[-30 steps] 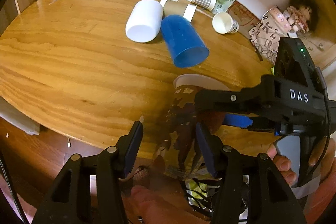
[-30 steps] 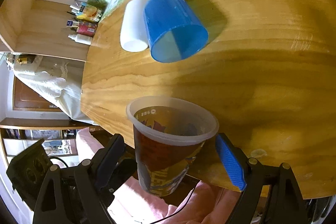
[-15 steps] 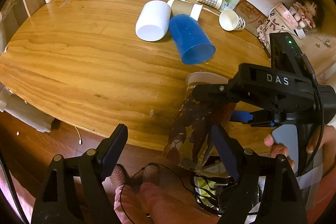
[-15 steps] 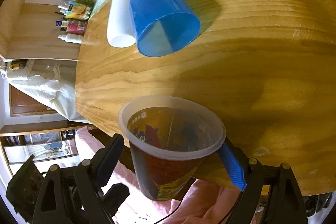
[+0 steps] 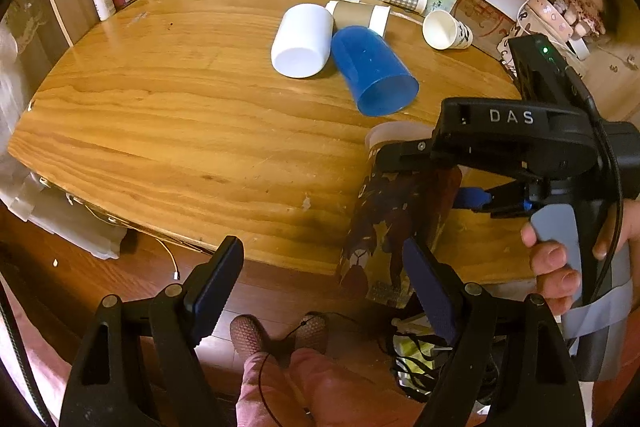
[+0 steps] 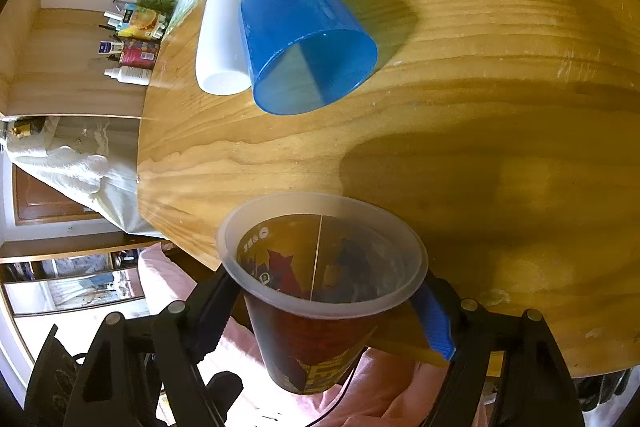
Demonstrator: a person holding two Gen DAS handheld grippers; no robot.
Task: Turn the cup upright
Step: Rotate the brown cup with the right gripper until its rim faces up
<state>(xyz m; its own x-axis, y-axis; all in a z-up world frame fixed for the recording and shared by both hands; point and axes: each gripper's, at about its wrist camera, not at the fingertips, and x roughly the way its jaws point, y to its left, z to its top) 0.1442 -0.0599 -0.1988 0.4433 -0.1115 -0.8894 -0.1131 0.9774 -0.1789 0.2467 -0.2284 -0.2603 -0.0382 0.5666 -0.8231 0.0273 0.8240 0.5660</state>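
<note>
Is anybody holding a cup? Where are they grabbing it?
Yes. The right gripper holds the printed cup by its sides, just under the rim, mouth up. The left gripper is open and holds nothing.

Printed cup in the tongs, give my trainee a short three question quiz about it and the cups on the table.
1. True or false: the printed cup stands on the table.
2. Which tongs grip it? A left tongs B right tongs
3. Fill in: the blue cup lies on its ____, beside the white cup.

Key: 1 false, it is held at the table's edge, mouth up. 2 B; the left tongs are open and empty. 3 side.
</note>
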